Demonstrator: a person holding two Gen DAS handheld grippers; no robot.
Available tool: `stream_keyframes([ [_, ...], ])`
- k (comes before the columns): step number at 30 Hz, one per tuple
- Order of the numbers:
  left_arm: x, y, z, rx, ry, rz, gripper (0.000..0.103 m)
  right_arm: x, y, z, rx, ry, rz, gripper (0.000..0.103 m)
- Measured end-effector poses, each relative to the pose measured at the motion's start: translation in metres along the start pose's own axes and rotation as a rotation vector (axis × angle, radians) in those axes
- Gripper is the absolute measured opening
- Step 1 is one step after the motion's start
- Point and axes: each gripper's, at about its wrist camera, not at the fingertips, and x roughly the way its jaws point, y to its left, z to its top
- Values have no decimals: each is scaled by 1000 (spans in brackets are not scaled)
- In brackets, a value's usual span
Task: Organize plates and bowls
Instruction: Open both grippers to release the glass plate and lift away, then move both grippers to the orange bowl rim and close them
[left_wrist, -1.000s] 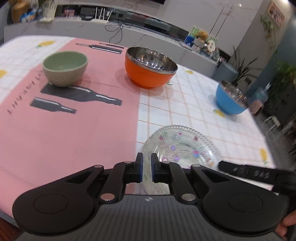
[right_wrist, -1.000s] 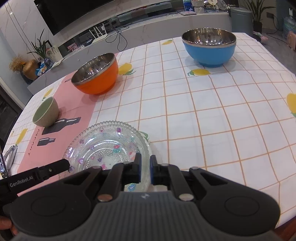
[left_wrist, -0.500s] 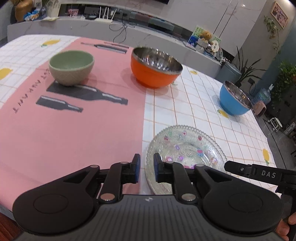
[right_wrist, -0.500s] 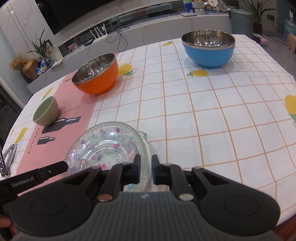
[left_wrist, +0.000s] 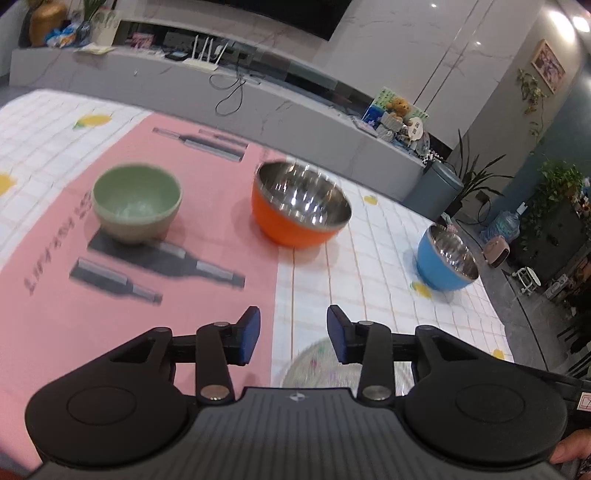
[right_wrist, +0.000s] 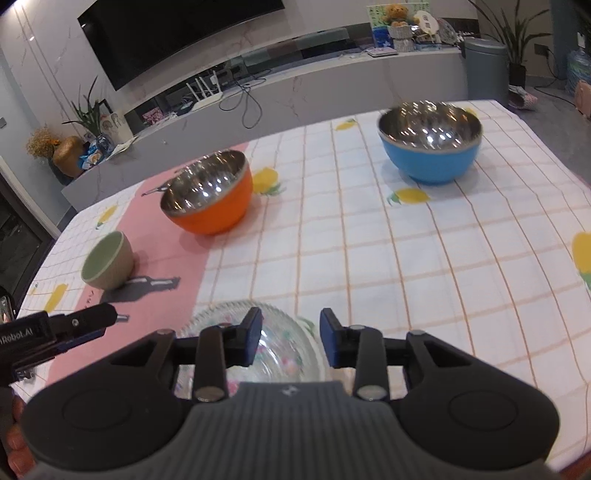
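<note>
1. My left gripper (left_wrist: 293, 334) is opening, blue pads (left_wrist: 248, 334) well apart with only tablecloth (left_wrist: 369, 266) showing between them.
2. The glass plate (left_wrist: 314, 363) lies just under and behind the left pads; they're clear of it.
3. My right gripper (right_wrist: 290, 338) is opening too, and its pads (right_wrist: 253, 334) press on nothing.
4. From the right wrist, the plate (right_wrist: 284, 354) sits on the table beneath the fingers, rim showing in the gap.
5. Ahead: green bowl (left_wrist: 136, 203) and orange bowl (left_wrist: 299, 205) on the pink mat (left_wrist: 55, 314), blue bowl (right_wrist: 430, 142) far right on the checks.
6. Left view is blurred.
</note>
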Motion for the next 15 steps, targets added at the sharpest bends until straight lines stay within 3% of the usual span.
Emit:
stream_keyframes([
  [7, 16, 0, 46, -23, -43, 9, 45, 11, 25, 46, -24, -18, 30, 55],
  [15, 63, 14, 84, -126, -12, 24, 46, 49, 47, 97, 4, -18, 21, 54],
])
